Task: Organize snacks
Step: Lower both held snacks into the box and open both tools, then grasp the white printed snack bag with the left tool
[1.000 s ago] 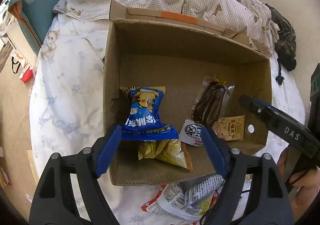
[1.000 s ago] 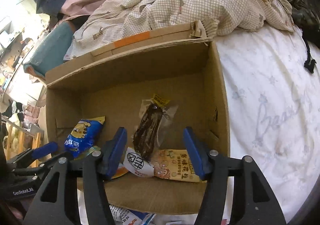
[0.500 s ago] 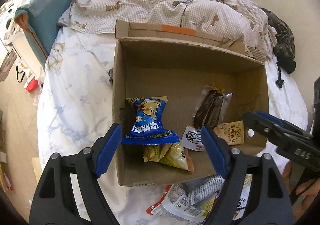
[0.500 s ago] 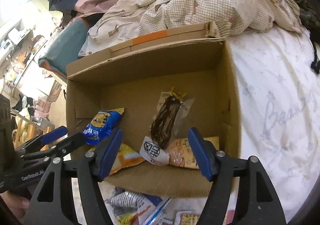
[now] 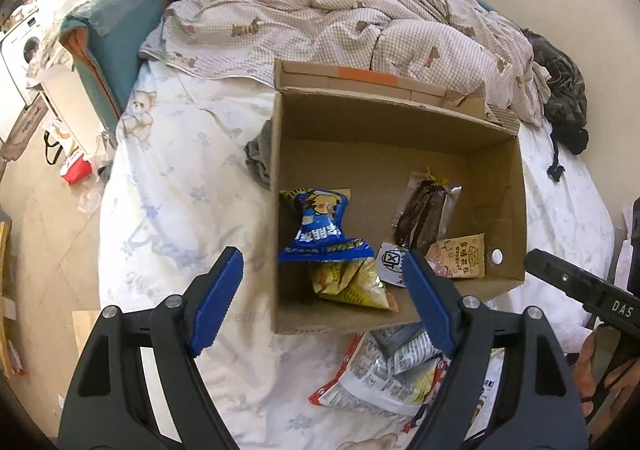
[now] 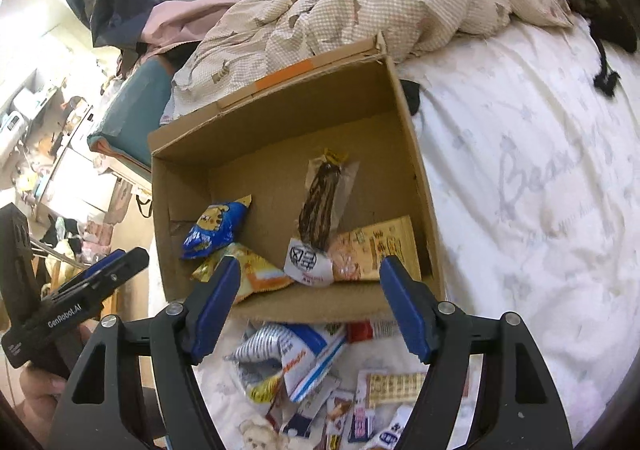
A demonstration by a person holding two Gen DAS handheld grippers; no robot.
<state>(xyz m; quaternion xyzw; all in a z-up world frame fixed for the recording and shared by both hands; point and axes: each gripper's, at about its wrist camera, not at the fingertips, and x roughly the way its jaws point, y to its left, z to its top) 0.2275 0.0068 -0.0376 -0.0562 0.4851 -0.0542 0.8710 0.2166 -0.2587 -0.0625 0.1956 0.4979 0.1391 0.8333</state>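
An open cardboard box [image 5: 400, 122] [image 6: 192, 154] sits on the bed. Inside lie a blue snack bag [image 5: 320, 226] [image 6: 212, 230], a yellow bag [image 5: 348, 282] [image 6: 256, 270], a dark brown snack in clear wrap [image 5: 424, 214] [image 6: 320, 206], a white round-logo packet [image 5: 390, 262] [image 6: 308, 262] and an orange peanut packet [image 5: 460, 258] [image 6: 376, 246]. My left gripper [image 5: 322, 298] is open and empty above the box's near left corner. My right gripper [image 6: 310, 306] is open and empty over the box's near wall. A pile of loose snack packets [image 6: 320, 370] [image 5: 392, 370] lies on the sheet in front of the box.
A checked quilt [image 5: 340, 22] is bunched behind the box. A dark garment [image 5: 564, 106] lies at the far right of the bed. The bed's left edge drops to a floor with a teal chair [image 5: 116, 22] and clutter.
Both grippers have pulled back and up from the box, staying open. The box looks smaller and the loose packets in front of it have come into view.
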